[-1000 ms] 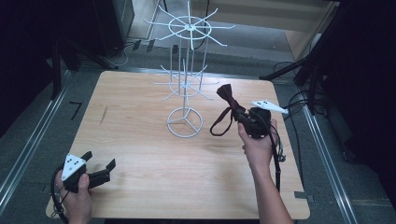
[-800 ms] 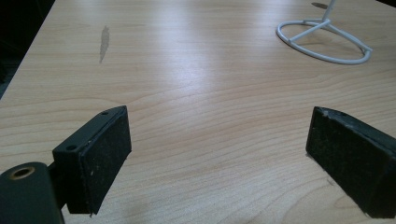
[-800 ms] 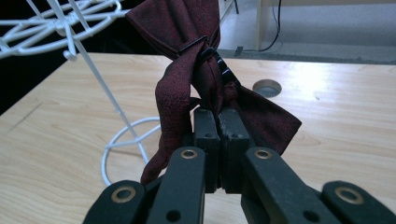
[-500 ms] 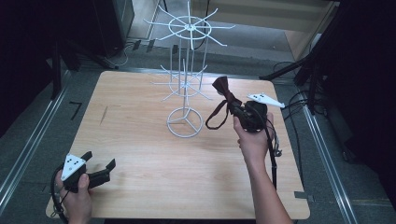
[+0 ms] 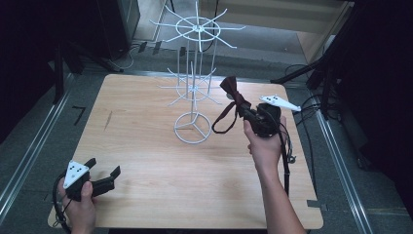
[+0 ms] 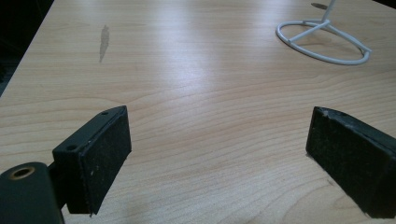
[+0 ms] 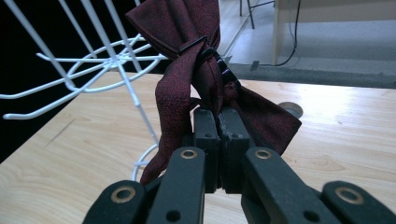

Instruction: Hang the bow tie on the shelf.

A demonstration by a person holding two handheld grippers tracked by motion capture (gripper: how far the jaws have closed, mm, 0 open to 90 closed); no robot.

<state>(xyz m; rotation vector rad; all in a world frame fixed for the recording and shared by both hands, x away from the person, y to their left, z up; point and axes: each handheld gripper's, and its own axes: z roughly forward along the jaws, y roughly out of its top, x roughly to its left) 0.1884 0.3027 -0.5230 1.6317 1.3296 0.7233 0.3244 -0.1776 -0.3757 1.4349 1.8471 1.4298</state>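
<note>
Right gripper (image 5: 247, 111) clamped on a dark red bow tie (image 7: 196, 60), lifted beside the white wire rack (image 5: 195, 85).
The tie is picked up but not yet hung on a hook; the left gripper (image 5: 104, 176) rests open over the table (image 5: 146, 161), empty.

We find no readable text, label, brand, number or sign anywhere around the white wire rack (image 5: 194, 92): none on the rack, none on the wooden table (image 5: 146, 161) under it, none on what lies beside it.
</note>
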